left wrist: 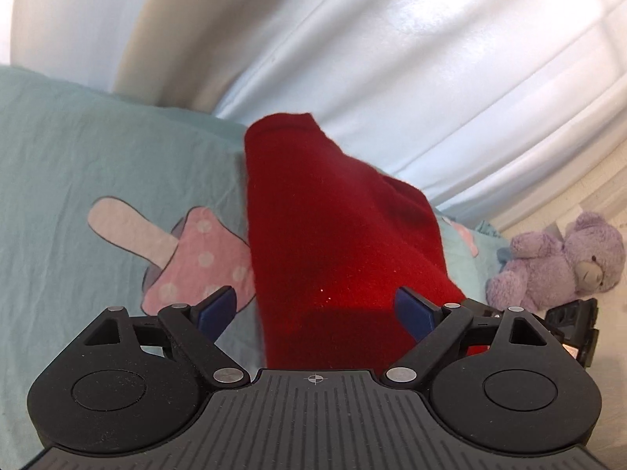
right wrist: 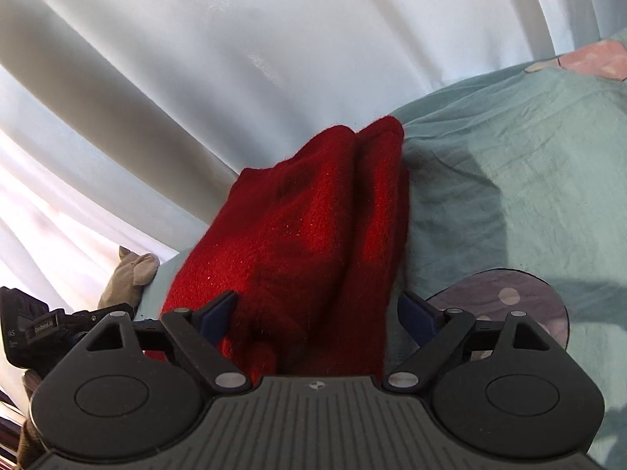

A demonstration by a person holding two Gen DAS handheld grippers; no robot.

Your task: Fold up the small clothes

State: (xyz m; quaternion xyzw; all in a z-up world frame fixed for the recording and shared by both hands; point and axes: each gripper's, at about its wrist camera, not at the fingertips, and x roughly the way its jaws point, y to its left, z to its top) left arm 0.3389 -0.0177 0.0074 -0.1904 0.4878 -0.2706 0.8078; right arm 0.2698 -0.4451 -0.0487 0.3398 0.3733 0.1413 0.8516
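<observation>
Centrally, red garment (left wrist: 333, 243) between spread claws.

The red garment (left wrist: 337, 235) is fuzzy, matt knitted wool. The teal bedsheet (left wrist: 78, 164) is thin, creased matt cotton. The curtain (left wrist: 392, 47) has a satiny sheen. The purple teddy bear (left wrist: 556, 262) is plush. Both gripper housings look like matt black plastic with bright metal pins.
</observation>
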